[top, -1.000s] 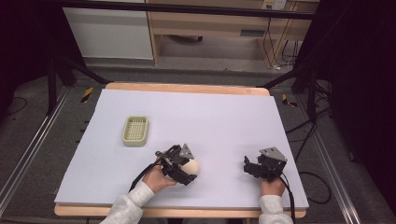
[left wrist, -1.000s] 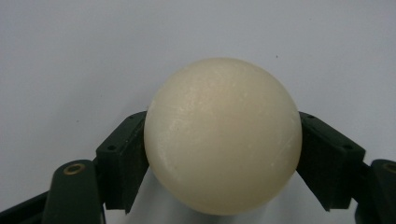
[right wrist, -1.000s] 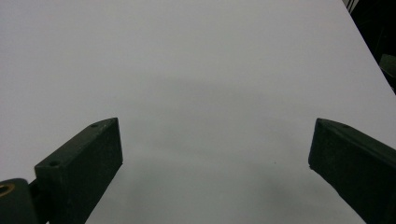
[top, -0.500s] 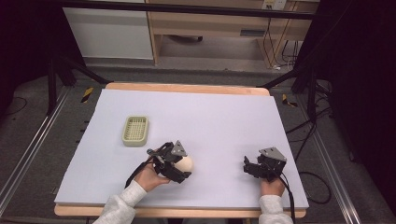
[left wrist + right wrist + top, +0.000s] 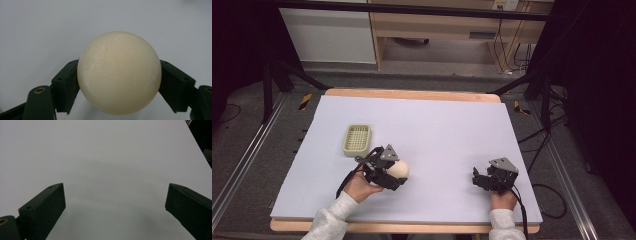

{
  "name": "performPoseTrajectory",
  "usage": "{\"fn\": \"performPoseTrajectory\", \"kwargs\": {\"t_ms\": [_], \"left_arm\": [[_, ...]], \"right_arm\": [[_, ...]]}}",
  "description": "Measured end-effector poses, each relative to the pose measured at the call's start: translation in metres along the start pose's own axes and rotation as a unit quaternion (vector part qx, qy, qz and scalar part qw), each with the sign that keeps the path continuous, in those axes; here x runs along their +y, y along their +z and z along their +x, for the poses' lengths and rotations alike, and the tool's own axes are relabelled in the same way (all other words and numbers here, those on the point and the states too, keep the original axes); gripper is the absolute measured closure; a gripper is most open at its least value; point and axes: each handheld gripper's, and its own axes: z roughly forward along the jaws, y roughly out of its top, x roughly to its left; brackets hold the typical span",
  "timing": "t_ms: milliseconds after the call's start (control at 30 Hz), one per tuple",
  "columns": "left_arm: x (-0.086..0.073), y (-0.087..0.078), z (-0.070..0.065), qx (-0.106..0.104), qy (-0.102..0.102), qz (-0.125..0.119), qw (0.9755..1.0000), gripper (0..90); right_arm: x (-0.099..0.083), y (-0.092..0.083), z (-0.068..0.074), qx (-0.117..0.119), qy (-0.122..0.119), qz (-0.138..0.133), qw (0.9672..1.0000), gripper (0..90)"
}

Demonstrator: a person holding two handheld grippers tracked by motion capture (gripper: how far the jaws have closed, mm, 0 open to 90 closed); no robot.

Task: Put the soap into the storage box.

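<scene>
A plain, unpatterned cream-white smooth ball (image 5: 118,72) sat between the matt black jaws of the left gripper (image 5: 398,172), faint pale scuffs showing on its upper face. At about ten o'clock from it lay a pale yellow-green rectangular plastic basket (image 5: 357,139) with a fine grid pattern across its floor. The table's flat sheet (image 5: 437,125) was an even pale lavender-grey, edged by light tan wood, and the right gripper (image 5: 479,179) was black with a grey three-cornered plate.

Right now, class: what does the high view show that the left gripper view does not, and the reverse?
High view alone: the basket, the right gripper, both hands and the table's edges. Left gripper view alone: close up, both pads pressing the ball's sides. Both share: the cream ball in the left gripper over the white table.
</scene>
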Motion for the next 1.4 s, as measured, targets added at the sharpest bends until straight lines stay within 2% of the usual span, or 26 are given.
{"fn": "performPoseTrajectory", "kwargs": {"t_ms": [467,767,933,1400], "left_arm": [[-0.004,-0.020,0.021,0.027,-0.034,-0.021,0.9988,24.2],[-0.002,-0.027,0.033,0.043,-0.046,-0.022,0.9978,24.3],[-0.001,-0.031,0.043,0.056,-0.056,-0.022,0.9966,24.2],[-0.002,-0.037,0.060,0.078,-0.077,-0.026,0.9936,24.3]], "right_arm": [[0.000,0.000,0.000,0.001,0.000,0.001,1.0000,3.3],[0.000,0.000,0.000,-0.001,-0.002,0.000,1.0000,3.3],[0.000,0.000,0.000,0.000,-0.001,0.000,1.0000,3.3],[0.000,-0.001,0.000,0.000,-0.002,-0.001,1.0000,3.3]]}}
